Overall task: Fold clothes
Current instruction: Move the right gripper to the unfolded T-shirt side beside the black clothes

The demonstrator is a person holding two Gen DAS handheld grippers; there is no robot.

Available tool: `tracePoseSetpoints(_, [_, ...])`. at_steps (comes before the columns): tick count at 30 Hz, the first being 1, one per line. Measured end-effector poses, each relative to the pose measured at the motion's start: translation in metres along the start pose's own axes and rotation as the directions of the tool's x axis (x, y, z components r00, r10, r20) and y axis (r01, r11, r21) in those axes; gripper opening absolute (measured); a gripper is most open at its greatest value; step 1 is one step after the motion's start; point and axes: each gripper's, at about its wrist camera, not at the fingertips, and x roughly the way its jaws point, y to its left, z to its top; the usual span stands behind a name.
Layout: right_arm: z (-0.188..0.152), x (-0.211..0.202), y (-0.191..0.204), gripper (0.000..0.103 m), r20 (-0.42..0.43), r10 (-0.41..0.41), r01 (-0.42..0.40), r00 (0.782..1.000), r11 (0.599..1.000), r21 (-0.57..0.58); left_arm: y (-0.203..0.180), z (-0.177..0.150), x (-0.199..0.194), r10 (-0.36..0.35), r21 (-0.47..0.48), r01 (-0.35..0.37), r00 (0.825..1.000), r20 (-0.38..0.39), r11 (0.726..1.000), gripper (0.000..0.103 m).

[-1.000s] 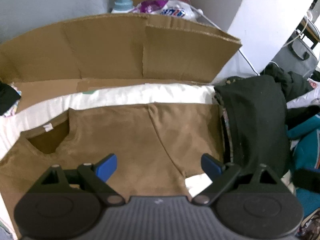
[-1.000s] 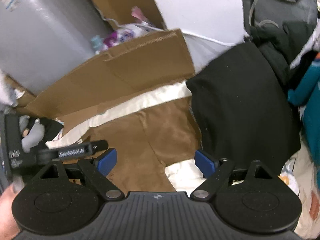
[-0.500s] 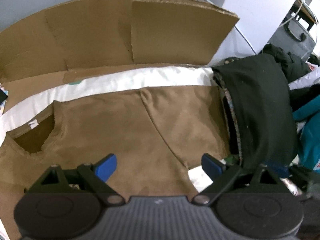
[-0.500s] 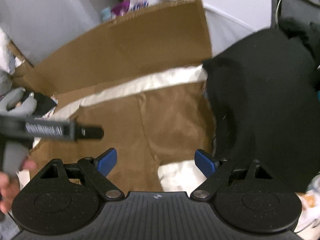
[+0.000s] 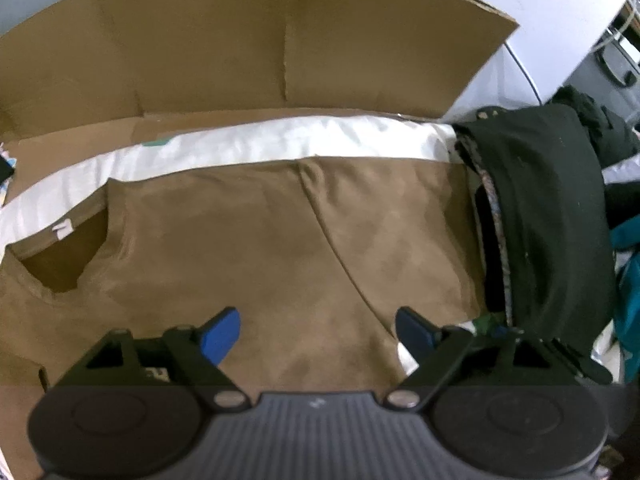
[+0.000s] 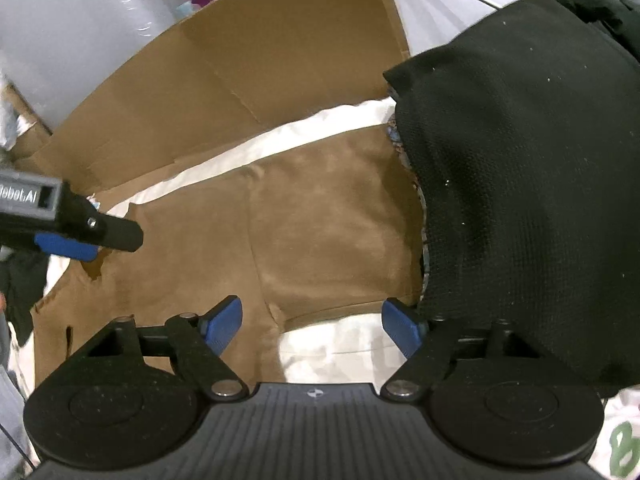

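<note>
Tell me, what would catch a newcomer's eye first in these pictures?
Probably the brown T-shirt, spread flat on a white sheet in the middle, with a big cardboard sheet standing behind it. To its right lies a dark, black-looking garment. Both the left gripper and the right gripper hover open over the shirt's near edge.

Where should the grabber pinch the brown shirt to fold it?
Probably the brown shirt's short sleeve, at its free hem over the white sheet. The open right gripper hovers just above it; come straight down from the near side, since the black garment crowds the far side.
</note>
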Motion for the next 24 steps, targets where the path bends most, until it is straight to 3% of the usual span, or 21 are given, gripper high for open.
tracePoseSetpoints(5, [-0.005, 0.011, -0.010, 0.062, -0.007, -0.022, 0.022, 1.000, 0.999, 0.036, 0.002, -0.003, 0.004, 0.004, 0.014, -0.004, 1.000, -0.010, 1.000, 0.086])
tracePoseSetpoints(17, [-0.007, 0.033, -0.040, 0.059, -0.034, -0.093, 0.099, 0.995, 0.944, 0.316, -0.003, -0.002, 0.008, -0.032, 0.026, 0.032, 0.999, -0.020, 0.999, 0.086])
tracePoseSetpoints(24, [-0.004, 0.038, -0.039, 0.059, -0.008, -0.126, 0.121, 0.992, 0.929, 0.351, -0.003, -0.004, 0.013, -0.039, 0.031, 0.040, 0.999, -0.032, 0.999, 0.085])
